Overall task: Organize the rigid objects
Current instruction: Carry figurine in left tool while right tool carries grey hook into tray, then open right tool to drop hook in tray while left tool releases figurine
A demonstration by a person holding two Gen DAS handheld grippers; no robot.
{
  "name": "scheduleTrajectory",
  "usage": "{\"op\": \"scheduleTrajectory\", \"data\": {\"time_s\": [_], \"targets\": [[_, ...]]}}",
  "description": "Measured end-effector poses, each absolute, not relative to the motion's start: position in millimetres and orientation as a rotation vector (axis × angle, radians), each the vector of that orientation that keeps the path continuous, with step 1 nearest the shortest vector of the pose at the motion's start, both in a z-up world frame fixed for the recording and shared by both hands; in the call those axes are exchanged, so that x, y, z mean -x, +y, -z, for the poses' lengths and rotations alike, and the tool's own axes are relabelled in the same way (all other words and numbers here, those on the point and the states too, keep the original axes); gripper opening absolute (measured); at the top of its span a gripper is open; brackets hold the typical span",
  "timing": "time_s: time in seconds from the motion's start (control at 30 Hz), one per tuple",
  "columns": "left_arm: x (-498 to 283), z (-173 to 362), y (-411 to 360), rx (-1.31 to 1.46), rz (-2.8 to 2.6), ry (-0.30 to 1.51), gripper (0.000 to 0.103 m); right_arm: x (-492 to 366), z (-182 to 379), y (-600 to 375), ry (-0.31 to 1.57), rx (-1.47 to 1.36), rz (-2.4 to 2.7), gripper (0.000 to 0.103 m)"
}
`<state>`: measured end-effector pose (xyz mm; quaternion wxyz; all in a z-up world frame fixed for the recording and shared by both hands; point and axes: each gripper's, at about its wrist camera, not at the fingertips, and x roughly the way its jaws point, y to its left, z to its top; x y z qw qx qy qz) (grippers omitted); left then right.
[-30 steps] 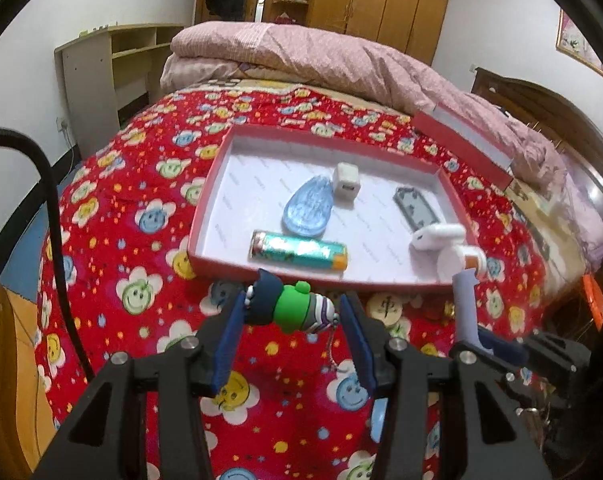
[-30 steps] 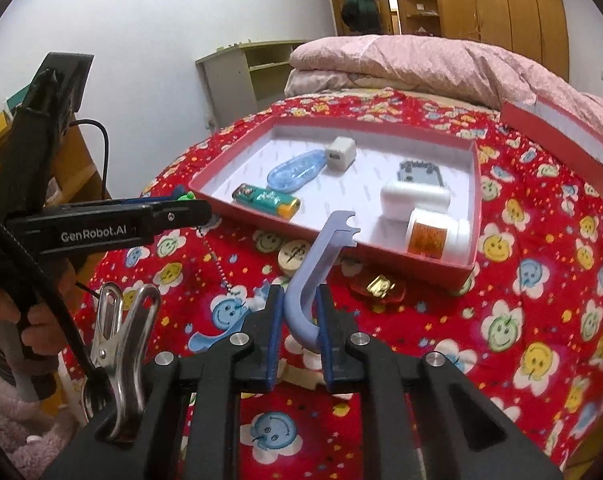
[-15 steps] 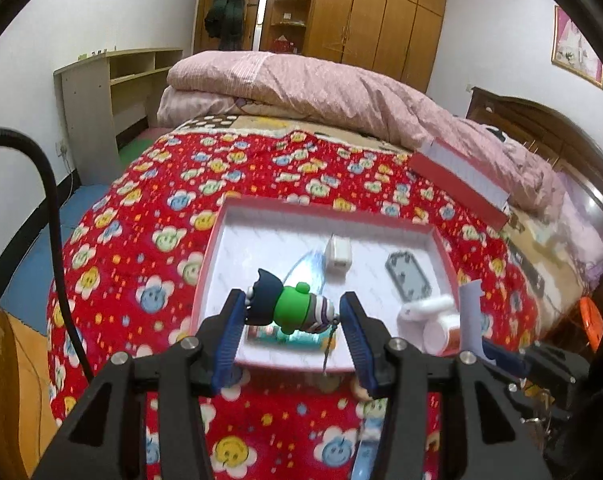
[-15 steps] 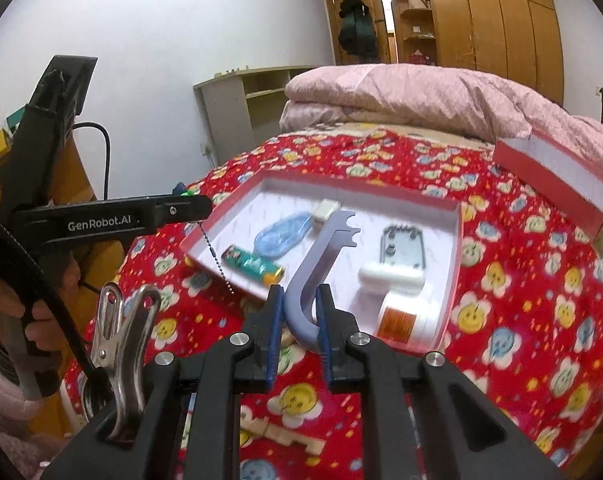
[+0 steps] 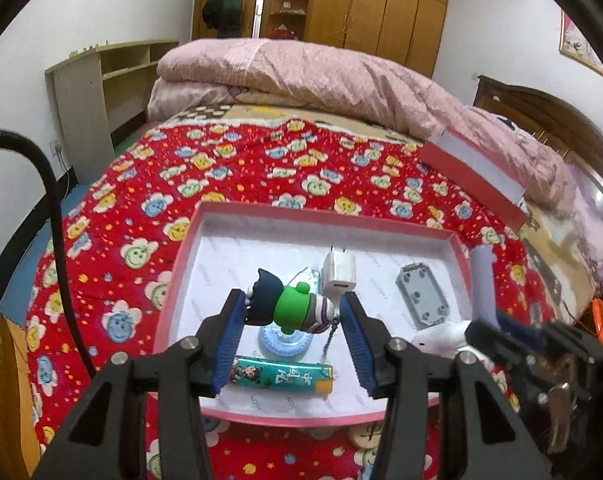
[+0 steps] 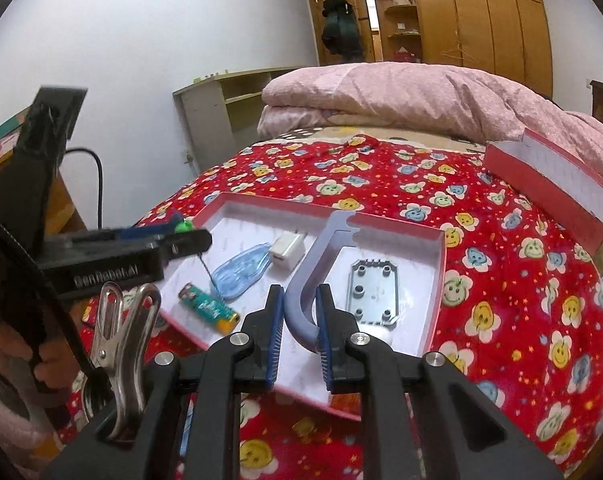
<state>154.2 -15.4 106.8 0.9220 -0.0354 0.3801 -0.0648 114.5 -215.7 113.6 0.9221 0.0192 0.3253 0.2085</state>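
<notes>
Carrying both loads above pink tray (image 5: 459, 248) | left gripper (image 5: 293, 312) clamps figurine keychain (image 5: 289, 306) crosswise, over tray centre | right gripper (image 6: 299, 316) pinches lavender hook (image 6: 321, 256), long axis pointing forward over tray's near edge.

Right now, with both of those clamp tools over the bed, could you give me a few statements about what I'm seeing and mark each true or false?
1. The left gripper is clamped on a little green figure. True.
2. The right gripper holds the white charger plug. False: it is shut on a curved pale-blue hook; the charger lies in the tray.
3. A lighter lies inside the pink tray. True.
4. The tray sits on a bare wooden table. False: it rests on a red quilt printed with smiley flowers.
5. A grey plate with studs lies in the tray. True.
</notes>
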Motion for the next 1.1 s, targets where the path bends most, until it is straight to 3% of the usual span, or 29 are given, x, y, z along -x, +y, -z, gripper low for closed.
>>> {"op": "scheduleTrajectory", "data": {"time_s": [0.83,0.97,1.1], "targets": [[-190,-67,-19,0.027,0.103,0.825,0.052,-159,-78,-220,0.742,-0.119,-0.416,0.017],[-188,-69,-20,0.019,0.108,0.831,0.06,-154,-81,-218,0.718,-0.108,-0.407,0.029],[-180,-76,-18,0.03,0.114,0.817,0.06,-150,-86,-216,0.704,-0.091,-0.413,0.03]]}}
